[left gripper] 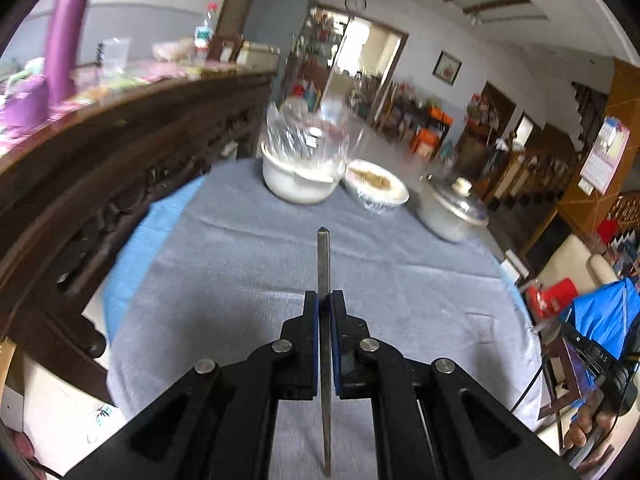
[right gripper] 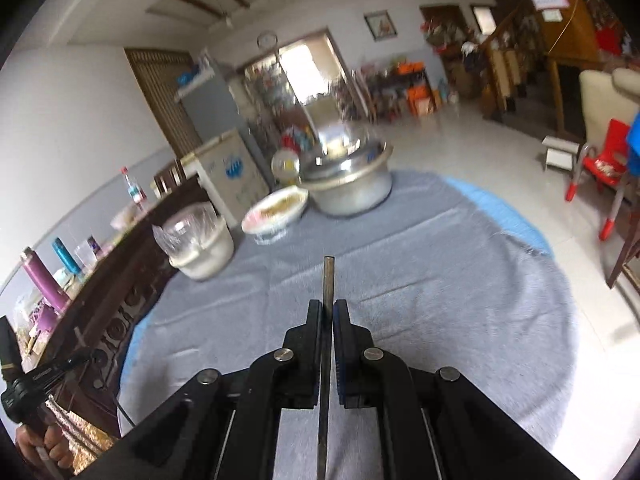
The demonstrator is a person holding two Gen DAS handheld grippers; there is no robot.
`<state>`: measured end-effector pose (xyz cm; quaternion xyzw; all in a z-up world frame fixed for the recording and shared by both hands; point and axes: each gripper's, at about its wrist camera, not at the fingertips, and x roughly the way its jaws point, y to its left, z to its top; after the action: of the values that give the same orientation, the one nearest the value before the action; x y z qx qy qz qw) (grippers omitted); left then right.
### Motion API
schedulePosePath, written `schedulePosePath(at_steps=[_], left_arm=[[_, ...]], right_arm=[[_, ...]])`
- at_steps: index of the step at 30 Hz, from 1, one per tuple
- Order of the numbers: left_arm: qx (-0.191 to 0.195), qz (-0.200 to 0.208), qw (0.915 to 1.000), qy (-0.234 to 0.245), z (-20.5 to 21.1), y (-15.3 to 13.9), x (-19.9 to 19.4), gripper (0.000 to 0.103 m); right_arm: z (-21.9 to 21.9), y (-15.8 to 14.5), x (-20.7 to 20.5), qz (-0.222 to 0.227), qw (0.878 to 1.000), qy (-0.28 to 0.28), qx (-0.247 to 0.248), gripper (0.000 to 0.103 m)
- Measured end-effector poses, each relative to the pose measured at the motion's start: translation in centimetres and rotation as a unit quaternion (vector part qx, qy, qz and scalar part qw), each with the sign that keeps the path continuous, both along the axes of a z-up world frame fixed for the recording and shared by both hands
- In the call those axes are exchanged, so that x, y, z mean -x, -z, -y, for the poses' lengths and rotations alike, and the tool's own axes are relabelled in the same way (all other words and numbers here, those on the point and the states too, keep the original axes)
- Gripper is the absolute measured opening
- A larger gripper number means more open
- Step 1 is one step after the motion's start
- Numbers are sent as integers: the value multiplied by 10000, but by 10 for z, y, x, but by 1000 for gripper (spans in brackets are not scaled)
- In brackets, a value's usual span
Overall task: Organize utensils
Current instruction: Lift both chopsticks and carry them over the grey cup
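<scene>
My left gripper (left gripper: 324, 300) is shut on a thin metal utensil handle (left gripper: 323, 256) that sticks out forward with a pointed end, held above the grey tablecloth (left gripper: 248, 280). My right gripper (right gripper: 329, 308) is shut on another flat metal utensil handle (right gripper: 329, 280) with a squared end, also above the cloth (right gripper: 440, 280). Which kind of utensil each one is stays hidden behind the jaws. Both point toward the dishes at the far side of the round table.
A white pot with a clear plastic cover (left gripper: 300, 160) (right gripper: 200, 244), a bowl of food (left gripper: 376, 188) (right gripper: 276, 210) and a lidded metal pot (left gripper: 452, 208) (right gripper: 348, 184) stand at the far edge. A dark carved wooden sideboard (left gripper: 100, 152) with bottles is left. A red chair (right gripper: 600, 164) is right.
</scene>
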<state>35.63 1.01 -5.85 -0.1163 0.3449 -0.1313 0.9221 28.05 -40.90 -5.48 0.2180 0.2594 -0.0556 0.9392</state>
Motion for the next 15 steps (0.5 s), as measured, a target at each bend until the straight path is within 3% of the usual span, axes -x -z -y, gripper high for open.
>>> schedulePosePath(at_steps=[9, 15], left_arm=[[-57, 818, 9966, 1, 3, -28, 81, 5], [80, 862, 9961, 147, 9, -35, 105, 5]], right_arm=[[-23, -31, 75, 856, 9955, 311, 269, 6], [-33, -47, 99, 1069, 9930, 261, 430, 6]])
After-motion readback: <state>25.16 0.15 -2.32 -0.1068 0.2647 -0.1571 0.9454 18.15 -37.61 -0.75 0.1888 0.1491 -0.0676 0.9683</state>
